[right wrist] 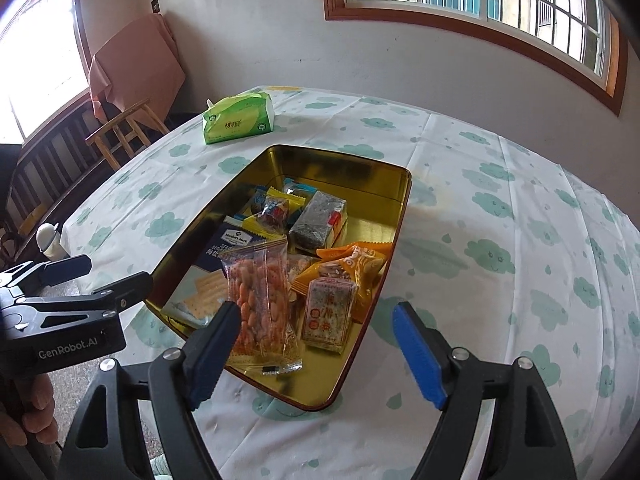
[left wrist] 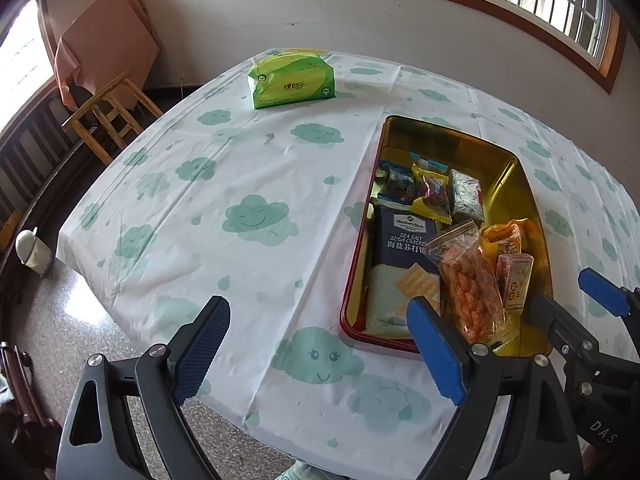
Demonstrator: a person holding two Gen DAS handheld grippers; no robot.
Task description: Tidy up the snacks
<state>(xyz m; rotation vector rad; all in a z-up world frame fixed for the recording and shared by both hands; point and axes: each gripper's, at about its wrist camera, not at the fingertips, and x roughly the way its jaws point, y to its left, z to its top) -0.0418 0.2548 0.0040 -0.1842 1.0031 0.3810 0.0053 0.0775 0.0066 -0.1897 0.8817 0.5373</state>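
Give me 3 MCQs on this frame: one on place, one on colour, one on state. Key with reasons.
1. Where does the green tissue pack lie?
A. inside the tin
B. on the tablecloth beyond the tin
C. on the wooden stool

2. What colour is the inside of the tin?
A. gold
B. white
C. blue

3. How does the right gripper stand?
A. shut on the clear bag of orange snacks
B. shut with nothing in it
C. open, holding nothing

Key:
1 B: the pack sits on the cloud-print tablecloth, past the tin's far end.
2 A: the tin's floor and walls shine gold in both views.
3 C: its fingers stand wide apart, and the clear bag of orange snacks lies loose in the tin.
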